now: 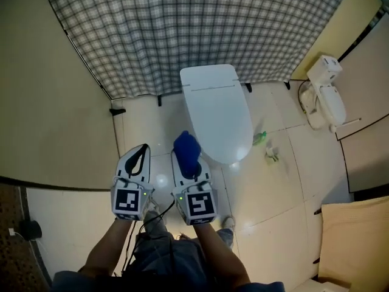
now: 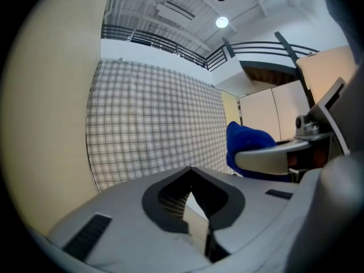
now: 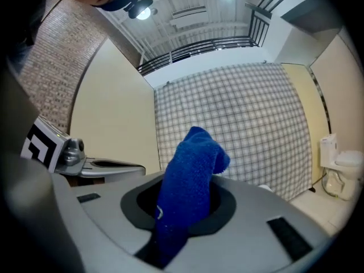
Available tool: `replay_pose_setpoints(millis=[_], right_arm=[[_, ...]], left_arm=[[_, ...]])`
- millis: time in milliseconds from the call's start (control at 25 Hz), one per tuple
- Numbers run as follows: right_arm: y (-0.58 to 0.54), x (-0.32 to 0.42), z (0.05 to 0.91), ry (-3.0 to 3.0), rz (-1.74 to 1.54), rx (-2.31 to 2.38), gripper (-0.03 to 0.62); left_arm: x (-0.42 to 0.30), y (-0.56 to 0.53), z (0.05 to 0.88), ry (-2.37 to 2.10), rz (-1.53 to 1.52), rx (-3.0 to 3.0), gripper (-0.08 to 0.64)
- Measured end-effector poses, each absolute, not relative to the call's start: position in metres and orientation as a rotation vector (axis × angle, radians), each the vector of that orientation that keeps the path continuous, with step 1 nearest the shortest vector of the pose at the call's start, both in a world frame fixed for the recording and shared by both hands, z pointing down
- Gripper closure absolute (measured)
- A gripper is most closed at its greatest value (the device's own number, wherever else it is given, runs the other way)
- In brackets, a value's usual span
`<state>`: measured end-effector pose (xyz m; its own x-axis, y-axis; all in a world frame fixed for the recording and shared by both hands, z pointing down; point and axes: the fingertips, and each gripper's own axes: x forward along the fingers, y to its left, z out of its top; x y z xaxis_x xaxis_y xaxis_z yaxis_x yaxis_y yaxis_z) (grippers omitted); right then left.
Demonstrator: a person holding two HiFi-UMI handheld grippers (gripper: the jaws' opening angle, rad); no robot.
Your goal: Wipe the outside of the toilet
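A white toilet (image 1: pixel 216 110) with its lid down stands against the checked wall, seen from above in the head view. My right gripper (image 1: pixel 189 166) is shut on a blue cloth (image 1: pixel 187 151), held just in front of the toilet's left front edge; the cloth (image 3: pixel 187 192) stands up from the jaws in the right gripper view. My left gripper (image 1: pixel 137 163) hangs beside it to the left, shut with nothing in it. In the left gripper view the jaws meet at the tips (image 2: pixel 190 169), and the blue cloth (image 2: pixel 250 147) shows at the right.
The checked wall (image 1: pixel 194 23) runs behind the toilet, and a cream wall (image 1: pixel 48 102) stands at the left. A second white fixture (image 1: pixel 325 96) sits at the right. Small green bits (image 1: pixel 264 142) lie on the tiled floor right of the toilet. A cardboard box (image 1: pixel 355 236) is at lower right.
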<state>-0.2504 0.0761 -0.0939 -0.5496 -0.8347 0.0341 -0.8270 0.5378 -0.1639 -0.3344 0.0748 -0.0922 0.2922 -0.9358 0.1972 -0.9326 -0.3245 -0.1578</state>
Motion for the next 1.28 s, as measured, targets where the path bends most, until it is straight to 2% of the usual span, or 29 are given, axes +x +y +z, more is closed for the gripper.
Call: replay_pose_setpoints(millis=[160, 280, 440, 640, 760, 960, 1280], right_arm=[[0.101, -0.187, -0.087, 2.825, -0.167, -1.292, 0.518], [0.110, -0.119, -0.086, 2.868, -0.122, -1.206, 0.518], [0.132, -0.029, -0.103, 2.879, -0.205, -1.152, 0.518], [0.158, 0.049, -0.125, 2.865, -0.195, -1.123, 0.518], [0.171, 0.061, -0.145, 2.866, -0.139, -1.114, 0.518], [0.217, 0.026, -0.215, 2.880, -0.127, -1.226, 0.520], [0.199, 0.069, -0.147, 2.874, 0.016, -1.153, 0.522]], left_arm=[[-0.277, 0.096, -0.073, 1.952, -0.393, -2.385, 0.545], [-0.207, 0.106, -0.073, 1.970, -0.393, -2.324, 0.545], [-0.119, 0.131, -0.093, 2.012, -0.388, -2.307, 0.545], [-0.041, 0.167, -0.130, 2.046, -0.390, -2.313, 0.545], [-0.026, 0.184, -0.153, 2.048, -0.353, -2.321, 0.545], [-0.061, 0.226, -0.223, 2.006, -0.349, -2.400, 0.545], [-0.019, 0.212, -0.152, 2.041, -0.321, -2.299, 0.545]])
